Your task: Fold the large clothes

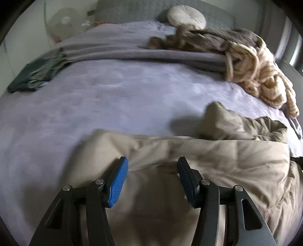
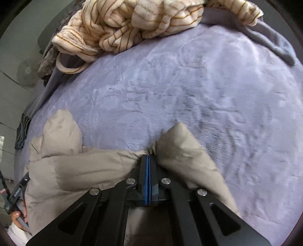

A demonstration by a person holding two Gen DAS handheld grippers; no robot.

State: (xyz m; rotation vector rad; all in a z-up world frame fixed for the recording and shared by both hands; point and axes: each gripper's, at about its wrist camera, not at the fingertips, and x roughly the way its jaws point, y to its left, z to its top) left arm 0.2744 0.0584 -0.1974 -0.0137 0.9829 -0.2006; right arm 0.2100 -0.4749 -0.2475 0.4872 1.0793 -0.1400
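Note:
A beige padded jacket (image 1: 217,151) lies on the lavender bedspread (image 1: 113,94) at the near edge of the bed. My left gripper (image 1: 152,166) is open, its blue pads wide apart just above the jacket's near part. In the right wrist view the same jacket (image 2: 75,170) spreads across the bottom, with one bulging part at the left and a raised fold at the middle. My right gripper (image 2: 148,157) is shut on that fold of the jacket, its blue pads pressed together.
A cream striped blanket (image 1: 255,75) and a brown throw (image 1: 208,40) are heaped at the back right; the blanket also shows in the right wrist view (image 2: 142,24). A dark folded garment (image 1: 37,71) lies at the left. A round cushion (image 1: 186,16) sits by the headboard.

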